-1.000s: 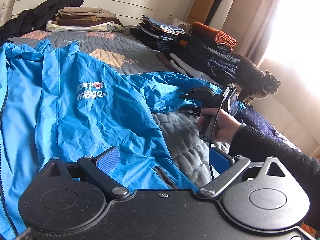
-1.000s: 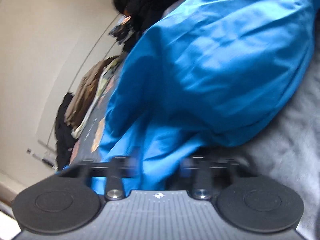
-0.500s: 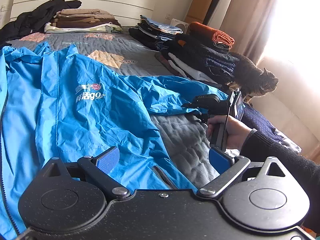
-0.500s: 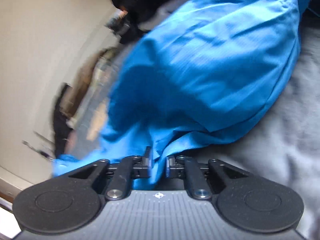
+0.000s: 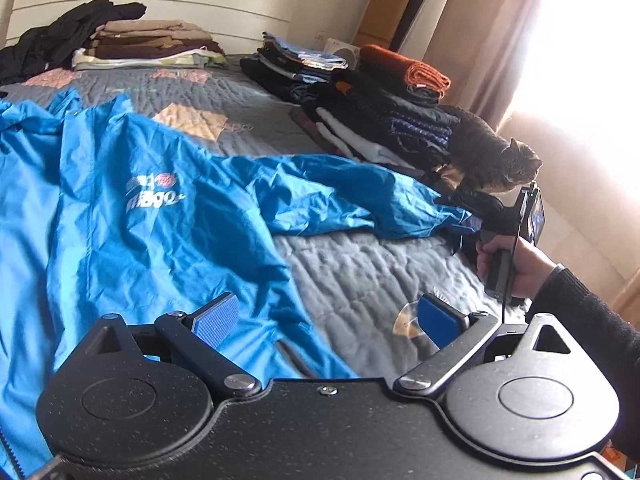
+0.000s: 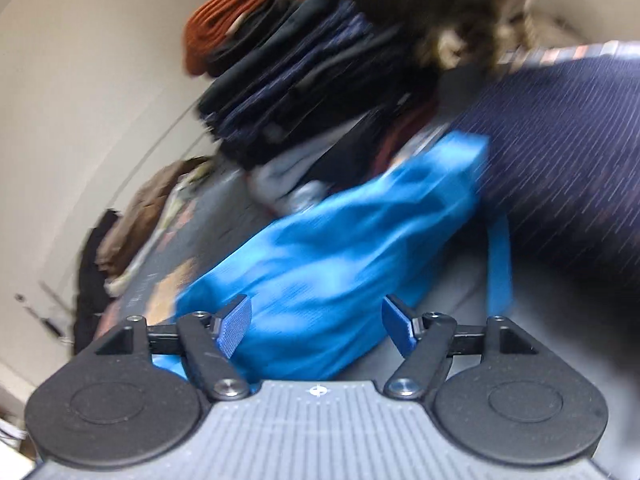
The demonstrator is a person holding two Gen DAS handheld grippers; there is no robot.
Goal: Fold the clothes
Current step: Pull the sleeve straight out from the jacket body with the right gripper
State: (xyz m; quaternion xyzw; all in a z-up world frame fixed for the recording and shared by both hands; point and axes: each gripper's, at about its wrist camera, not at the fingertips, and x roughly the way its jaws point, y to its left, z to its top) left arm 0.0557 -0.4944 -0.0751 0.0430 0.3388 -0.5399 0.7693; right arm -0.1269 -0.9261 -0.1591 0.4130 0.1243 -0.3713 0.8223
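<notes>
A bright blue jacket (image 5: 132,216) with a white logo lies spread on the grey quilted bed (image 5: 360,276). Its sleeve (image 5: 352,196) stretches right toward the other hand-held gripper (image 5: 476,210). My left gripper (image 5: 324,320) is open and empty above the jacket's lower edge. In the right wrist view my right gripper (image 6: 316,326) is open, with the blue sleeve end (image 6: 340,264) lying between and beyond its fingers; the view is blurred and rolled sideways.
Stacks of folded clothes (image 5: 376,120) with an orange blanket (image 5: 408,70) stand at the bed's right side, another stack (image 5: 148,44) by the headboard. A tabby cat (image 5: 492,156) stands beside the right stack, close to the right gripper. A dark striped garment (image 6: 560,152) lies near the sleeve end.
My right gripper was shut on the sleeve half a second ago and pulled it out to the right; now it has opened and let the sleeve go. My left gripper has stayed open and nearly still.
</notes>
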